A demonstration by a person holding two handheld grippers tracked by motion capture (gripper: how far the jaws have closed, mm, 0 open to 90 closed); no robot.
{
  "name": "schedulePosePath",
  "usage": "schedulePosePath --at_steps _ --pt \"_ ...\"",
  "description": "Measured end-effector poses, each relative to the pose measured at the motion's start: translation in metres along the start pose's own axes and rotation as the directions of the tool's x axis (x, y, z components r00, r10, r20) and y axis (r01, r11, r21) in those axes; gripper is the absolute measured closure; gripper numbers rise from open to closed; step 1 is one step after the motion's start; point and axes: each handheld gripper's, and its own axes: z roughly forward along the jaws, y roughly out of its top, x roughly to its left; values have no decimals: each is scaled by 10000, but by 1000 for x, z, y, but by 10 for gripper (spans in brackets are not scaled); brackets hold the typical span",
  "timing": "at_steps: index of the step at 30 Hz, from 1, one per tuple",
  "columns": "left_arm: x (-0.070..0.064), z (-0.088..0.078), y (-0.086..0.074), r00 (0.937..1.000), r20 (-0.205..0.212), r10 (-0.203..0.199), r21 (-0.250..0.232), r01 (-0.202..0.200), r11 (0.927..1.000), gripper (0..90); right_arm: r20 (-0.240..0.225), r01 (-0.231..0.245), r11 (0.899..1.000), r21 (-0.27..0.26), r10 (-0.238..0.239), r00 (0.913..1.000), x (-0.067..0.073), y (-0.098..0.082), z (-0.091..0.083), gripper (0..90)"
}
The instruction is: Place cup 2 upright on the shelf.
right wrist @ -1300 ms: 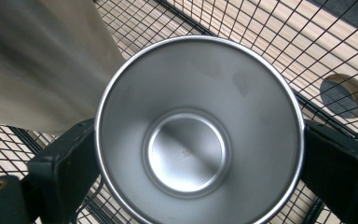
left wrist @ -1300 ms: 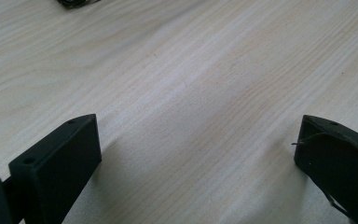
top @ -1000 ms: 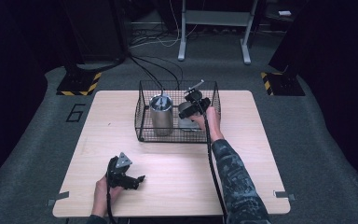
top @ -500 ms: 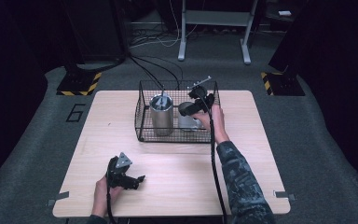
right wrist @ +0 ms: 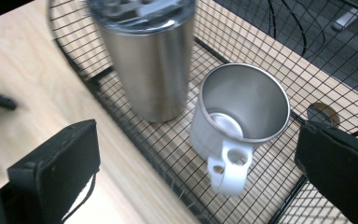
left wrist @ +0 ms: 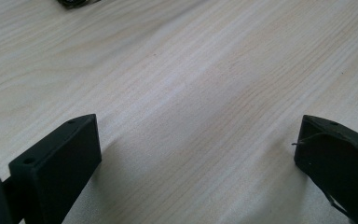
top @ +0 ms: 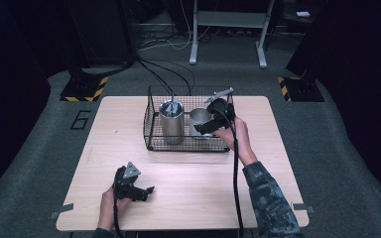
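Overall setting: a pale wooden table seen from above, standing on dark grey floor, with a person's two forearms coming in from the near edge.
Landmark: a black wire basket standing on the far middle part of the table; all places below are given relative to it.
Tall tumbler: a brushed steel tumbler with a clear lid stands upright inside the basket, in its left half.
Mug: a steel-lined mug with a white outside and a white handle stands inside the basket, just right of the tumbler; in the right gripper view the mug is open-topped, its handle turned toward the camera, a small gap between it and the tumbler.
Right gripper: the right gripper is held over the right end of the basket, beside the mug; in its own view its two black jaws stand wide apart, one over the bare table outside the basket's near wall, the other over the basket's right end, gripping nothing.
Right hand: the right hand holds that gripper at the basket's near right corner, with a patterned sleeve behind it.
Left gripper: the left gripper rests low near the front edge, well apart from the basket on its near left side; its jaws are spread wide over bare wood, empty.
Left hand: the left hand grips it from behind.
Floor behind the basket: black cables and metal stand legs.
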Motion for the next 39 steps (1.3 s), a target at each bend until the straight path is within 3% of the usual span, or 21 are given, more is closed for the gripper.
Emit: schedulePosePath --at_steps 8,18,26,31,32,34,35,39 --pt "0 0 0 10000 -3 -4 -2 4 10000 5 201 799 9964 -281 -793 9966 19 -30 -28 0" --pt "0 0 0 10000 -3 1 3 -1 10000 5 308 722 9973 152 -726 9969 24 -92 -32 0" --pt "0 0 0 10000 -3 -2 3 2 10000 5 316 86 9965 826 -112 9994 21 -158 -17 0" --pt "0 0 0 10000 -7 2 1 -2 10000 5 154 -819 9940 728 809 9966 22 -200 -9 0" --pt "0 0 0 10000 -6 4 2 -4 10000 5 151 -822 9938 746 813 9966 21 -208 -7 0" --pt "0 0 0 10000 -5 0 4 0 10000 5 322 -1187 9896 816 1165 9927 24 -222 -5 0" --pt "0 0 0 10000 -3 2 4 -2 10000 5 577 -1073 9917 712 1033 9930 24 -228 -4 0" --pt "0 0 0 10000 -12 18 9 -18 10000 5 660 -1509 9865 638 1467 9870 20 -248 -5 0"
